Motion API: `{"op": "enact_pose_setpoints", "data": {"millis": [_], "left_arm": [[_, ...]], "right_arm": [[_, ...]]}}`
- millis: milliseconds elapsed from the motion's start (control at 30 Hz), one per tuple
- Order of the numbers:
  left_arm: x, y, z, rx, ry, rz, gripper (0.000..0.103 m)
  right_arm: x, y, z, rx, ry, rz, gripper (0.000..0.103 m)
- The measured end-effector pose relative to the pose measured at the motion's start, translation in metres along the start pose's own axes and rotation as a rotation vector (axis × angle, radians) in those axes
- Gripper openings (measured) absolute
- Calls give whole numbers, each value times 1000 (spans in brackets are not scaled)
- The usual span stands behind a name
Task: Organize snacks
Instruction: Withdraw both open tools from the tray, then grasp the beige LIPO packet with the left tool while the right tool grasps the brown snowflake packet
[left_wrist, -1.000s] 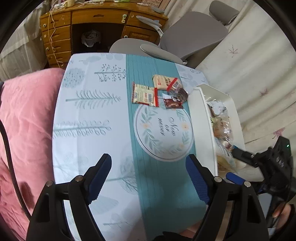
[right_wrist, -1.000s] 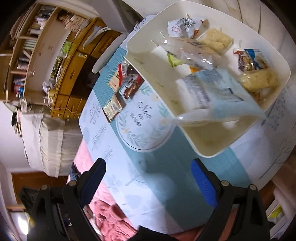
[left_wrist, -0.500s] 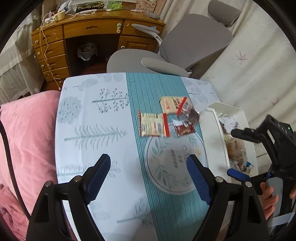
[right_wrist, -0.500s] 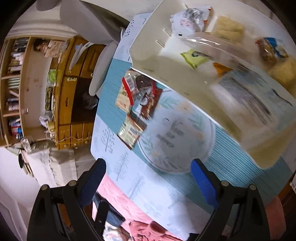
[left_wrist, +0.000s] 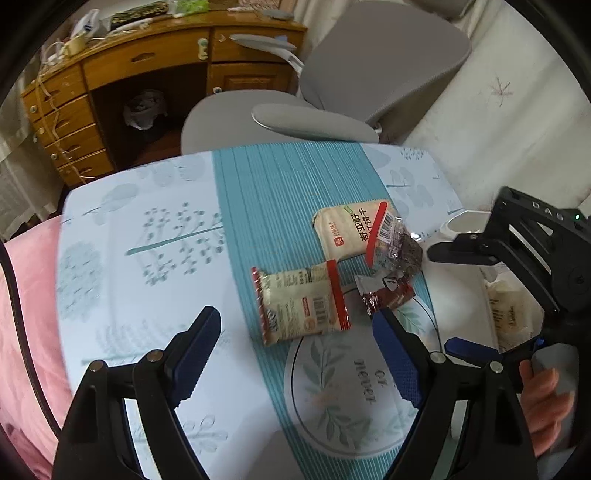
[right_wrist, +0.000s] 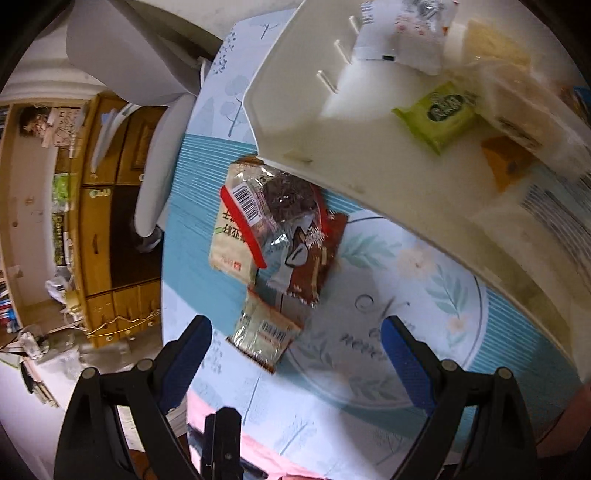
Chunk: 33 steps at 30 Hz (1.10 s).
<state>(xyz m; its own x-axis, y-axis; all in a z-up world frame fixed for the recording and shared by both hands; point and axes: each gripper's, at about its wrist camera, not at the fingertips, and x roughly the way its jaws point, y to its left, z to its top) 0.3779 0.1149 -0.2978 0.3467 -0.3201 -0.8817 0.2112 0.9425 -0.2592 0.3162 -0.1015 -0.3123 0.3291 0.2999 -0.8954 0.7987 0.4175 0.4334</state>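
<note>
Both grippers have come closer to the loose packets since the earlier frames, which now fill more of each wrist view. Four snacks lie clustered on the teal stripe of the tablecloth (left_wrist: 280, 192), just left of the white bin (right_wrist: 369, 155). Nearest is a beige packet with red ends (left_wrist: 301, 301) and a barcode — flat, lying alone. Beyond it a second beige packet with red lettering (left_wrist: 343, 230) lies partly under a clear packet with a dark filling (left_wrist: 400, 245) and a red strip, and a brown foil packet (left_wrist: 388, 293) rests beside these, crumpled. The bin holds more snacks, among them a green packet (right_wrist: 439, 112).

The left gripper (left_wrist: 295, 350) points steeply down over the table, jaws spread wide with nothing between them, the nearest beige packet just ahead. The right gripper (right_wrist: 295, 354) is likewise tilted down, released and empty, and a hand (left_wrist: 546, 402) grips its handle at the right.
</note>
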Motion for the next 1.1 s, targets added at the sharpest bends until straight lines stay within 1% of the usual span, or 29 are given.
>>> {"op": "enact_pose_setpoints", "data": {"millis": [100, 167, 367, 433, 600, 667, 733, 767, 833, 867, 933, 1000, 1067, 1100], "left_arm": [[18, -5, 4, 17, 27, 0, 83], [31, -6, 6, 17, 55, 7, 83], [56, -8, 9, 12, 106, 1, 83], [62, -9, 9, 10, 117, 6, 83], [74, -14, 13, 17, 134, 9, 83], [77, -15, 15, 20, 133, 22, 83], [81, -15, 17, 16, 144, 24, 79], [83, -16, 17, 15, 147, 28, 75], [88, -15, 18, 7, 161, 36, 70], [90, -14, 17, 2, 164, 42, 65], [90, -15, 18, 5, 158, 46, 59], [88, -14, 18, 2, 156, 50, 56], [87, -12, 16, -10, 155, 44, 50], [87, -10, 15, -15, 153, 40, 43]], "right_arm": [[12, 4, 4, -1, -5, -36, 92], [19, 7, 7, -5, -7, -59, 87], [40, 12, 14, -12, 7, -130, 74], [46, 14, 17, -15, 13, -145, 68], [58, 21, 23, -31, 18, -184, 56], [59, 21, 24, -37, 18, -192, 54], [62, 21, 27, -40, 21, -198, 50], [63, 20, 28, -41, 23, -202, 49], [65, 20, 32, -44, 26, -210, 49], [66, 21, 33, -48, 24, -216, 49], [66, 24, 34, -66, 14, -228, 49], [66, 26, 34, -78, 12, -236, 47], [66, 29, 33, -93, 13, -244, 45], [66, 29, 32, -100, 13, -247, 44]]}}
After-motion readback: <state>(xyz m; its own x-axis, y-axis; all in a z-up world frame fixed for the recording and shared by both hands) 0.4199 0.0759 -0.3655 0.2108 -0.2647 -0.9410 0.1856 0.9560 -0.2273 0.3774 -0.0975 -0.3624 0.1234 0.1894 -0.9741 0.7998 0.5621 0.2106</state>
